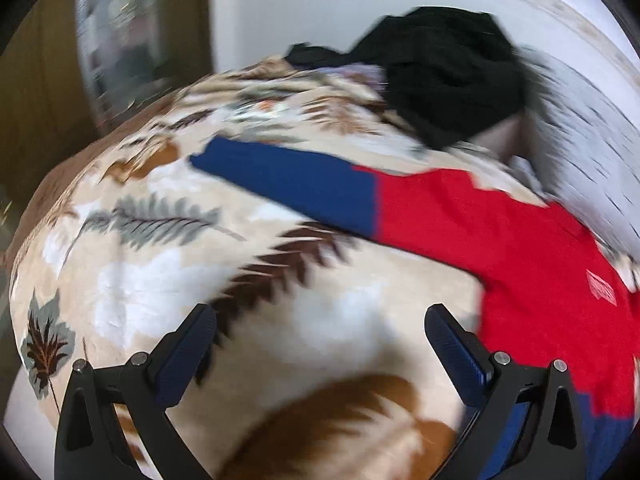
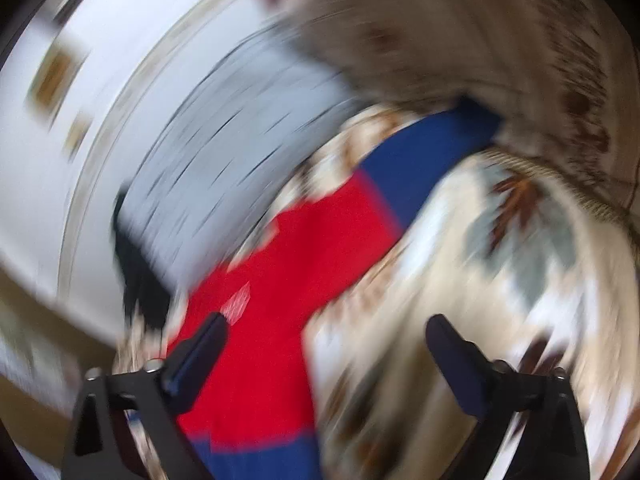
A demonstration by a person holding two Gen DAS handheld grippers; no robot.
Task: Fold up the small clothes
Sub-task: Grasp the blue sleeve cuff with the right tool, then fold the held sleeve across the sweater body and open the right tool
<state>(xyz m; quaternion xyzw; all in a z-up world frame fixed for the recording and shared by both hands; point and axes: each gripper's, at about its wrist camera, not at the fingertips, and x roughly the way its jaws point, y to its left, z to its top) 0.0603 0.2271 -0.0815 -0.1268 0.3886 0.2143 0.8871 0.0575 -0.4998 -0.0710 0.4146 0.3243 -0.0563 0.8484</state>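
Observation:
A small red top with blue sleeves (image 1: 500,240) lies spread on a leaf-patterned blanket (image 1: 168,272); one blue sleeve (image 1: 296,184) stretches to the left. My left gripper (image 1: 320,328) is open and empty above the blanket, just left of the red body. The right wrist view is heavily blurred. It shows the same red top (image 2: 288,264) with a blue sleeve (image 2: 424,156) reaching up and right. My right gripper (image 2: 328,336) is open and empty, its left finger (image 2: 200,356) over the red cloth.
A pile of black clothes (image 1: 448,76) lies at the far end of the blanket. A pale striped cloth (image 1: 592,148) sits at the right, also in the right wrist view (image 2: 224,168). A white wall (image 1: 300,12) stands behind.

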